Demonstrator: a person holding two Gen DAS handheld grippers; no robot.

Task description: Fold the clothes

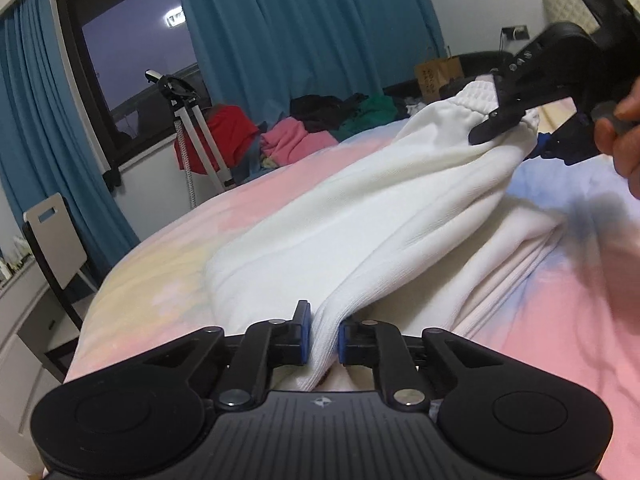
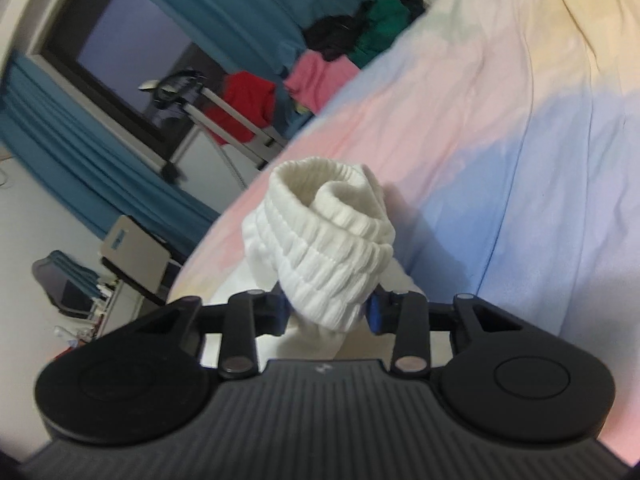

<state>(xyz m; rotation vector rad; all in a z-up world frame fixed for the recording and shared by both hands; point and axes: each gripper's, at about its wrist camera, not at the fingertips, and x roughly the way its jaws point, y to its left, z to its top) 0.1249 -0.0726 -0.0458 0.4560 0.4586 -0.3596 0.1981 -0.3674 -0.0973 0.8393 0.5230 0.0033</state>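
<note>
A white garment point(image 1: 360, 208) with a ribbed elastic waistband lies across the pastel bedsheet point(image 1: 168, 264). My left gripper point(image 1: 324, 338) is shut on one end of it, low near the bed. My right gripper point(image 1: 500, 120) shows at upper right in the left wrist view, shut on the waistband and holding it above the bed. In the right wrist view the bunched waistband point(image 2: 328, 240) sits between my right gripper's point(image 2: 328, 314) blue pads. Part of the garment rests folded on the bed under the lifted part.
A pile of red, pink, green and black clothes point(image 1: 304, 132) lies at the bed's far edge. A metal stand point(image 1: 192, 128), a dark window with blue curtains point(image 1: 280, 32), a chair point(image 1: 56, 240) at left and a paper bag point(image 1: 438, 72) stand beyond.
</note>
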